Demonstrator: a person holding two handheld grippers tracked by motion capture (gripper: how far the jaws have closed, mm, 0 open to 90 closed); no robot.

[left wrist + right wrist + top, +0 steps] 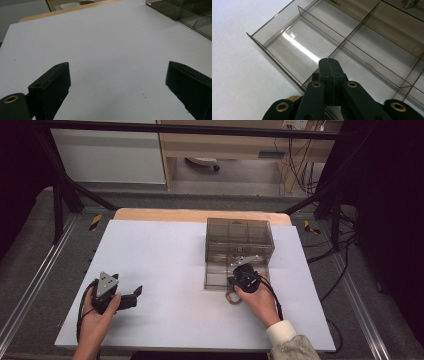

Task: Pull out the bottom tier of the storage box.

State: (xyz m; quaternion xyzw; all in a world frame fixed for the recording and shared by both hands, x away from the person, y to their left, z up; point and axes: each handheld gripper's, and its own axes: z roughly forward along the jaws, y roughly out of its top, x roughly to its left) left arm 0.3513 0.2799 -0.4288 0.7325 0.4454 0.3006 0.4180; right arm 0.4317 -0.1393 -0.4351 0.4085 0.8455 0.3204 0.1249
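In the high view, my right gripper [242, 274] sits right of centre, over the pulled-out drawer [215, 279] of a smoky clear organiser box [239, 240]. In the right gripper view its jaws are pressed flat together with nothing between them, tips over a divider between the drawer's compartments [294, 47]. A roll of brown tape [233, 297] lies on the white table [170, 255] just below my right hand [260, 301]. My left gripper [131, 296] rests at lower left, jaws spread wide over bare table.
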